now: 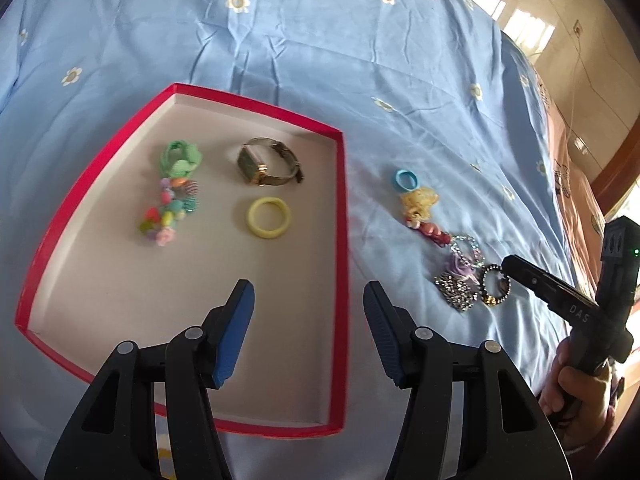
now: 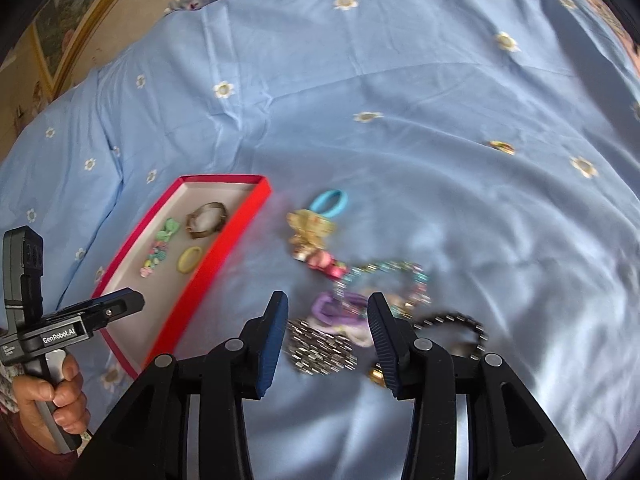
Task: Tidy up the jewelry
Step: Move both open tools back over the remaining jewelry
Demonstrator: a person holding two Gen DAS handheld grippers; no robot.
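Hovering over the red box [image 1: 340,216], the left gripper [image 1: 308,332] stands with its jaws apart and nothing between them. Inside the box, beyond its tips, lie a watch [image 1: 266,162], a yellow ring [image 1: 269,218] just nearer than the watch, and a green bead strand [image 1: 174,196] to their left. The box rests on a blue flowered sheet [image 1: 280,40].

The right gripper [image 2: 327,336] also has its jaws parted and empty, above a loose heap on the sheet to the right of the box. A purple scrunchie [image 2: 340,308] and a silver sparkly piece [image 2: 320,350] show in the gap between its fingers; whether the pads touch them is unclear. A dark bead bracelet [image 2: 460,326] lies just right of the right finger, and a blue ring [image 2: 329,202] and yellow charm [image 2: 310,224] lie farther off.
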